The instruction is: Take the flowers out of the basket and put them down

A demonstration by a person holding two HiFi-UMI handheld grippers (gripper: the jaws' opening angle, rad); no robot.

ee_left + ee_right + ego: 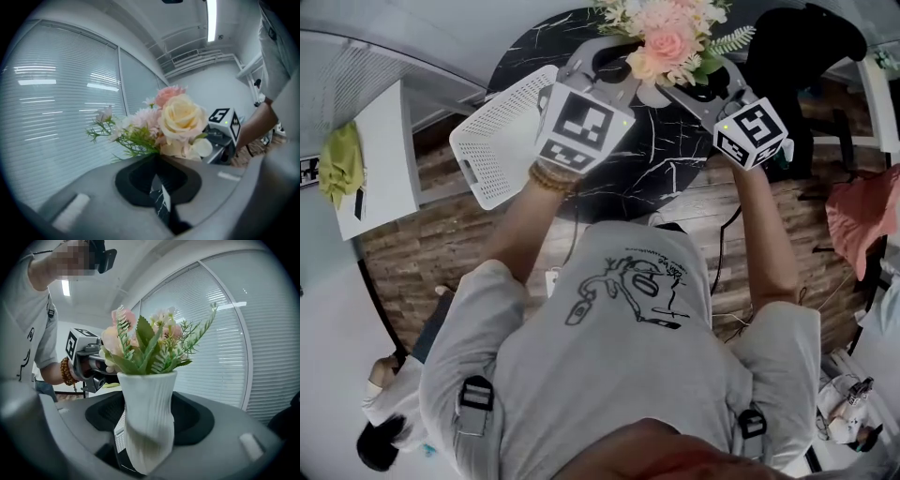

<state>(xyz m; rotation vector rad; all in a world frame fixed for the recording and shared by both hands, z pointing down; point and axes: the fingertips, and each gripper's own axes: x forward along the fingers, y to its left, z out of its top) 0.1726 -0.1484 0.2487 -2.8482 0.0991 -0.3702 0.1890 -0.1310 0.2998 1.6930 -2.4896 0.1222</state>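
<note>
one white vase point(149, 399), in right gripper point(149, 437); left gripper point(159, 187) seemingly pinching flowers point(180, 119)

The right gripper's point(149, 446) fingers point(225, 437) clasp a white ribbed vase point(147, 413) holding pink flowers point(145, 345).

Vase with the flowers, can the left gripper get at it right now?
Probably not: the left gripper is shut on the flowers, and the right gripper clamps the vase by its sides.
</note>
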